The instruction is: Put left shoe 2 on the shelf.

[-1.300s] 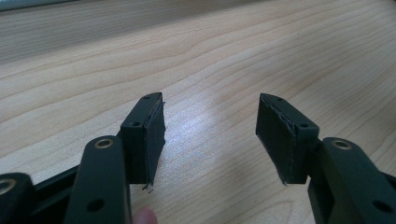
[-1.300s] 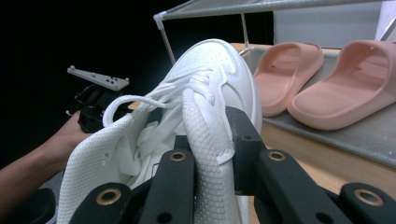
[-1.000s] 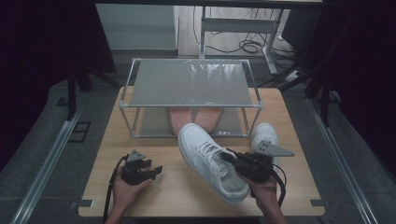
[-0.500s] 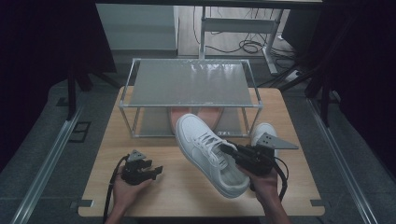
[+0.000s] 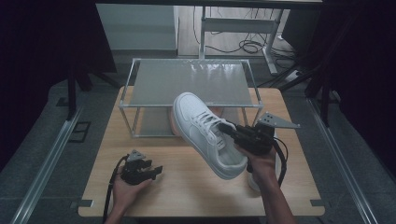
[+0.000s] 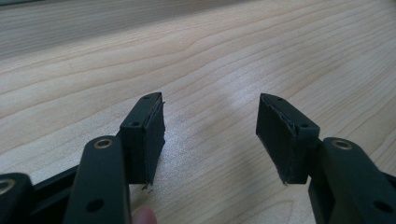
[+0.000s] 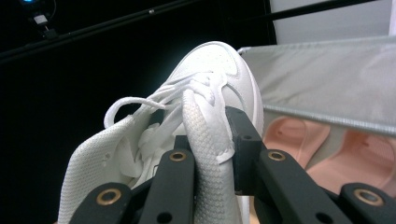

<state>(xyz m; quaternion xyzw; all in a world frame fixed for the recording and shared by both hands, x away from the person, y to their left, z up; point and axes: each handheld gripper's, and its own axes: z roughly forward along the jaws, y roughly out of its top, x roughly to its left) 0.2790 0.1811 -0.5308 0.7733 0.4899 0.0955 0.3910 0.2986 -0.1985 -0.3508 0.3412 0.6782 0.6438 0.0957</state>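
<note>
My right gripper (image 5: 231,130) is clamped on the white sneaker (image 5: 205,133)'s tongue; I should lift it level onto the rack (image 5: 191,81). My left gripper (image 5: 152,170) rests apart on the desk (image 5: 187,186).

High view looks down and forward over the table (image 5: 196,186). Left gripper view sits close above the same tabletop (image 6: 196,56); right gripper view faces the rack (image 7: 327,79) — shared with high view (image 5: 191,81).

2 white shoes (image 5: 205,133) near rack (image 5: 187,84); 2 pink shoes (image 7: 299,140) under its top shelf; 2 grippers (image 5: 140,170); 1 table (image 5: 187,196).
</note>
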